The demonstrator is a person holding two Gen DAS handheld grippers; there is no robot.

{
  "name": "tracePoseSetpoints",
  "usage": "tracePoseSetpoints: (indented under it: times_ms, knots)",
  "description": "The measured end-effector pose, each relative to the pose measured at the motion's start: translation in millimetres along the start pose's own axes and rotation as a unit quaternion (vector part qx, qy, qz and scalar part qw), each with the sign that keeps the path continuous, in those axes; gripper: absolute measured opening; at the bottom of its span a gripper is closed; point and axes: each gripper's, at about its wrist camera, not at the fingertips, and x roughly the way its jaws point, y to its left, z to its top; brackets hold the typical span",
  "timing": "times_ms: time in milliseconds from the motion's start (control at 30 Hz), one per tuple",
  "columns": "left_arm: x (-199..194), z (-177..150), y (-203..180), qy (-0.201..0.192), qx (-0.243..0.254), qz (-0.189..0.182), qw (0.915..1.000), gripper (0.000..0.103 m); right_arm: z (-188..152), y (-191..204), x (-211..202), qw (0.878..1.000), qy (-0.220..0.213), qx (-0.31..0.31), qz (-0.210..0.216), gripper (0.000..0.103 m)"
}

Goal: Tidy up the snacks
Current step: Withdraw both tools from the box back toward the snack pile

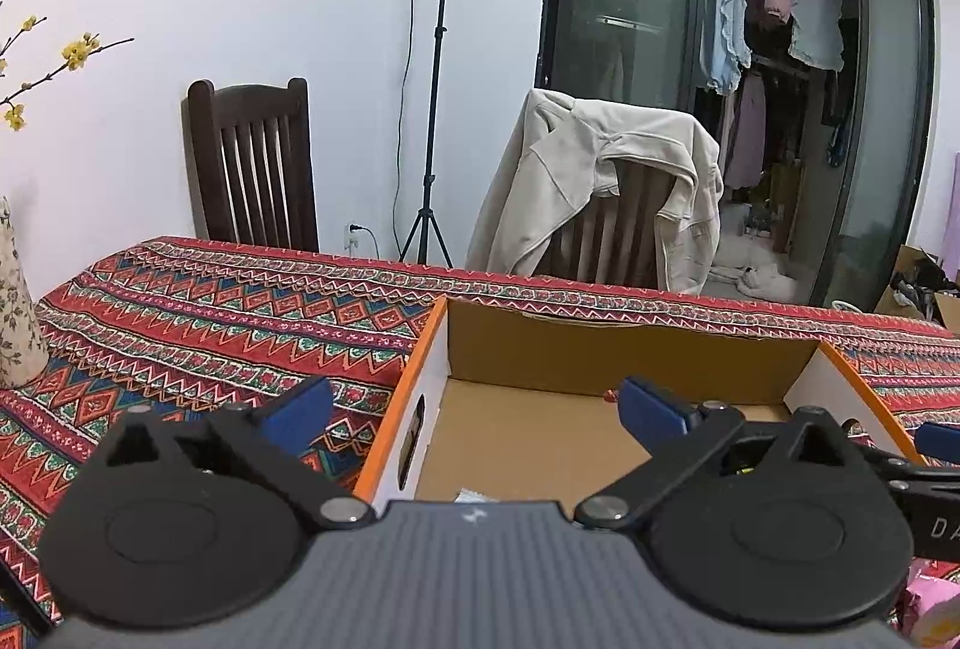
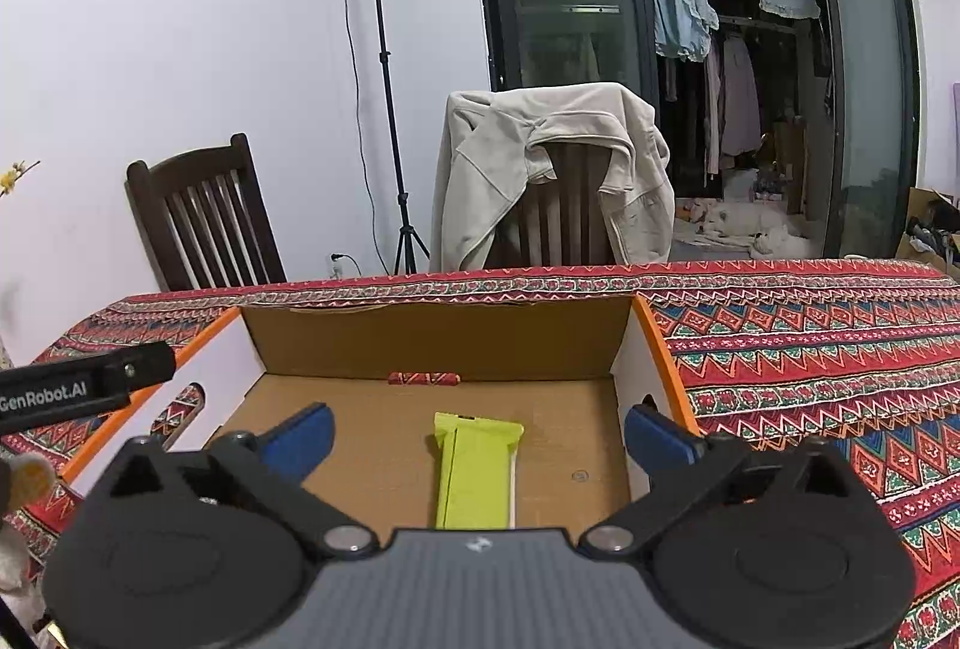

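An open cardboard box [image 1: 630,337] with an orange rim sits on the patterned tablecloth. My left gripper [image 1: 474,403] is open and holds nothing; its fingers straddle the box's left wall [image 1: 414,409]. A scrap of white wrapper [image 1: 474,496] shows on the box floor just ahead of the gripper body. In the right wrist view a lime-green snack packet [image 2: 477,469] lies flat on the floor of the box [image 2: 432,331]. My right gripper [image 2: 478,436] hangs open above it, pads well clear of it on both sides. The left gripper's side [image 2: 84,385] shows over the box's left rim.
The red patterned tablecloth [image 2: 810,349] spreads around the box. A floral vase [image 1: 15,313] stands at the table's left. Pink packets [image 1: 930,595] lie at the lower right. Behind the table are a dark wooden chair [image 1: 252,169], a jacket-draped chair [image 1: 600,193] and a light stand [image 1: 432,109].
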Motion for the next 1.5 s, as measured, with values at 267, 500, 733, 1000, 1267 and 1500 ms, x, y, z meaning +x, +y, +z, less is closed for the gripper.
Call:
tracePoseSetpoints:
  times_ms: [267,500,733,1000,1267,1500]
  knots:
    - [-8,6,0,-0.004,-0.006,-0.005,1.0000,0.103,2,1,-6,1.000,-0.003,0.000,0.004,0.103]
    - [-40,18,-4,-0.027,0.000,-0.019,0.9994,0.103,12,5,-44,0.999,-0.039,0.001,0.015,0.103]
    - [-72,24,1,-0.030,-0.001,-0.031,0.9991,0.103,11,3,-85,0.998,-0.054,-0.008,0.023,0.103]
    - [-108,11,9,-0.020,0.006,-0.030,0.9993,0.103,-6,-1,-126,0.998,-0.053,-0.014,0.026,0.103]
    - [-142,-19,24,-0.009,0.007,-0.027,0.9996,0.103,-39,-4,-158,0.999,-0.037,-0.015,0.028,0.103]
    - [-163,-59,39,0.018,0.002,-0.034,0.9993,0.103,-76,-3,-181,0.999,-0.015,-0.018,0.031,0.103]
